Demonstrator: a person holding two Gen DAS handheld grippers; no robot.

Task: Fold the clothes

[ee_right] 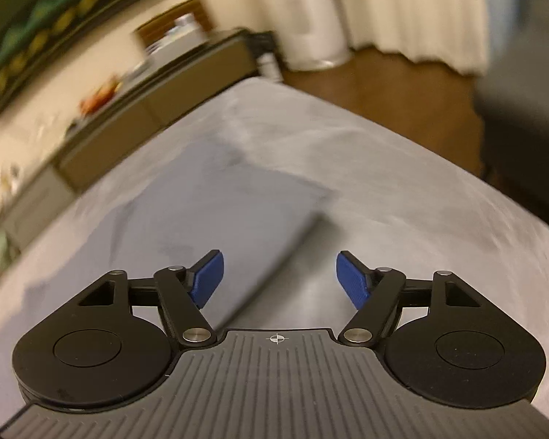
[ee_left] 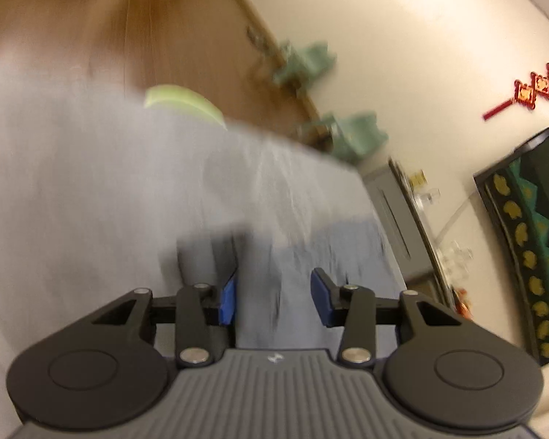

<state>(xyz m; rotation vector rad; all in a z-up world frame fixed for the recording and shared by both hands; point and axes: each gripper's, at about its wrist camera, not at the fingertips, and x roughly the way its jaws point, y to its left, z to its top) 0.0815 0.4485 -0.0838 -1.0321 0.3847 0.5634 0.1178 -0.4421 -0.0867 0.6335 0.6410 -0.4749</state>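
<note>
Two grippers, one in each of your hands, hover over a table draped in a grey cloth. Your left gripper has its blue-padded fingers spread wide, gripping nothing. Your right gripper is equally wide and empty. A folded blue-grey garment lies flat on the cloth, just ahead of your right gripper and slightly left. Both views are motion-blurred.

A grey cloth covers the worktop. At 11 o'clock in the left view, a pale green thing, too blurred to name. Green chairs stand at 1 o'clock, a red hanging at 2, a framed picture at 3. White curtains hang above a wood floor.
</note>
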